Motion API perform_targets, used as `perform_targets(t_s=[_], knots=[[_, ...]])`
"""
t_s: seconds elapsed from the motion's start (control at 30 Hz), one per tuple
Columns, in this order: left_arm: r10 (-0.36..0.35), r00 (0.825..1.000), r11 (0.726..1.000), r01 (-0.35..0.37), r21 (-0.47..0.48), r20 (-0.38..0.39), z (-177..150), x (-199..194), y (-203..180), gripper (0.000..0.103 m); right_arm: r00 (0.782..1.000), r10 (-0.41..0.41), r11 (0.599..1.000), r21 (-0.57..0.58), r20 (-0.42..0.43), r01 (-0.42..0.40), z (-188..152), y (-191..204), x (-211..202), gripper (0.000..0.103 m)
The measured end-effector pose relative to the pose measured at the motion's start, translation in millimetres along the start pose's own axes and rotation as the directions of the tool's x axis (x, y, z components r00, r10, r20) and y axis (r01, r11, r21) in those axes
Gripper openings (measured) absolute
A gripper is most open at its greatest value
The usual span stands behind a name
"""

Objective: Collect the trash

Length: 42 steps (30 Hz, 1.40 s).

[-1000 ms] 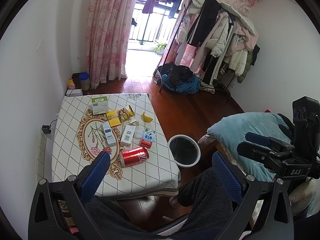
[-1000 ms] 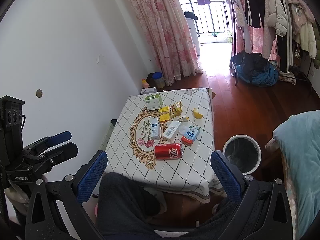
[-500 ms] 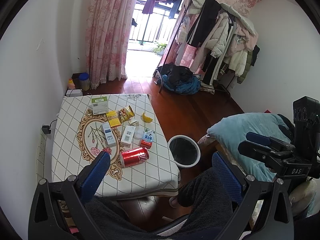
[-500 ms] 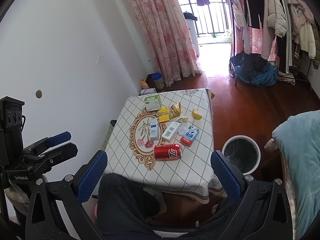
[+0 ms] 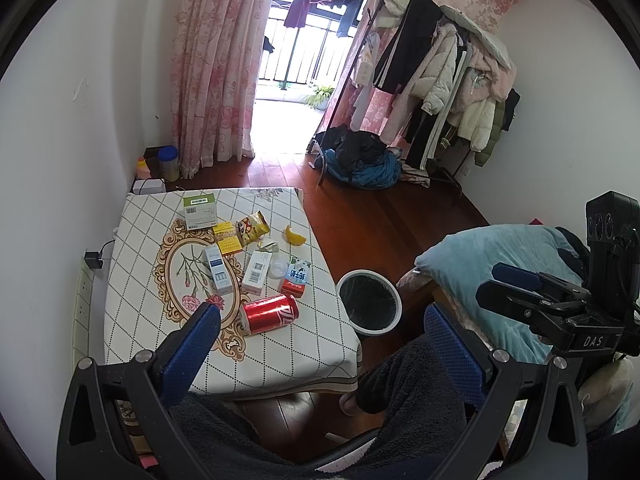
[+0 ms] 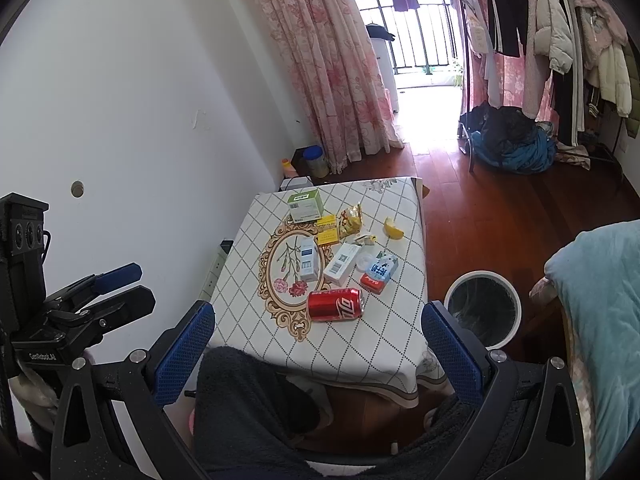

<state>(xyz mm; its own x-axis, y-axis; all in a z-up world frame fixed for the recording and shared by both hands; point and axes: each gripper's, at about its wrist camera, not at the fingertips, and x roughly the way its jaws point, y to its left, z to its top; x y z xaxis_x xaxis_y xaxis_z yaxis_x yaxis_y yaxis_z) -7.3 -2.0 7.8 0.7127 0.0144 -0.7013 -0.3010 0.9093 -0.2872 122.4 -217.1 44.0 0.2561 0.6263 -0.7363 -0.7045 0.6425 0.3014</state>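
Both grippers — left gripper (image 5: 320, 336), right gripper (image 6: 318, 332) — are held spread, empty; red can (image 6: 335, 304) lies ahead, bin (image 6: 482, 308) right.

Black frame on the left gripper (image 5: 320, 350), silver screws at the joints, blue textured pads (image 5: 192, 350) on the fingers. The right gripper (image 6: 318, 350) matches it, blue pads (image 6: 452, 354) too. Dark fuzzy fleece trousers (image 6: 248, 404) cover the person's legs.
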Motion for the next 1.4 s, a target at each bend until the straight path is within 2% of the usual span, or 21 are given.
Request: perform_targets(t_s=[0.43,0.53,0.57,0.67,0.73,0.8,0.9,0.97,1.0,1.03,1.2,1.4], knots=[[0.002,1.0,1.0,-0.002,-0.003,-0.003,-0.6,3.0,2.5,0.103,1.0,0.002,1.0,0.011,0.004,-0.002,2.1,-0.8,3.4,0.103],[0.069,0.998,0.997,-0.069,-0.013,-0.009,2.0,12.2,9.5,0.103,1.0,0.0,0.999,0.034,-0.001,0.0,2.3,-3.7,9.8,0.103],[0.116,0.993,0.993,-0.117,-0.017,-0.015,3.5,18.0,13.2,0.103,1.0,-0.002,0.999,0.045,-0.007,0.002,2.8,-6.1,15.5,0.103],[0.277,0.96,0.96,-0.278,-0.039,-0.036,8.5,50.1,35.2,0.103,0.999,-0.014,0.996,0.091,-0.039,0.017,6.8,-18.9,44.5,0.103],[0.376,0.924,0.924,-0.379,-0.051,-0.065,11.8,79.5,55.5,0.103,0.997,-0.044,0.992,0.119,-0.066,0.052,9.8,-30.6,75.5,0.103],[0.441,0.89,0.889,-0.451,-0.077,-0.118,12.1,112.9,80.6,0.103,0.991,-0.08,0.983,0.157,-0.109,0.097,12.3,-47.7,116.2,0.103],[0.453,0.864,0.862,-0.487,-0.138,-0.219,13.2,168.0,120.2,0.103,0.979,-0.078,0.964,0.236,-0.189,0.122,12.8,-78.4,185.6,0.101],[0.451,0.849,0.849,-0.503,-0.159,-0.276,13.5,199.9,138.4,0.103,0.965,-0.074,0.95,0.275,-0.25,0.145,12.5,-96.5,231.7,0.09],[0.45,0.842,0.845,-0.51,-0.162,-0.298,14.2,212.4,144.1,0.103,0.958,-0.07,0.941,0.301,-0.279,0.157,12.2,-106.6,255.5,0.078],[0.442,0.836,0.843,-0.511,-0.168,-0.324,16.5,229.1,152.3,0.103,0.948,-0.069,0.932,0.319,-0.309,0.172,12.4,-115.6,279.5,0.074],[0.409,0.819,0.848,-0.504,-0.164,-0.402,27.4,302.7,176.3,0.101,0.907,-0.067,0.902,0.363,-0.415,0.233,13.9,-141.8,371.3,0.074],[0.372,0.783,0.864,-0.488,-0.123,-0.498,23.9,377.5,200.2,0.099,0.87,-0.052,0.883,0.385,-0.491,0.27,14.9,-149.2,439.0,0.074]])
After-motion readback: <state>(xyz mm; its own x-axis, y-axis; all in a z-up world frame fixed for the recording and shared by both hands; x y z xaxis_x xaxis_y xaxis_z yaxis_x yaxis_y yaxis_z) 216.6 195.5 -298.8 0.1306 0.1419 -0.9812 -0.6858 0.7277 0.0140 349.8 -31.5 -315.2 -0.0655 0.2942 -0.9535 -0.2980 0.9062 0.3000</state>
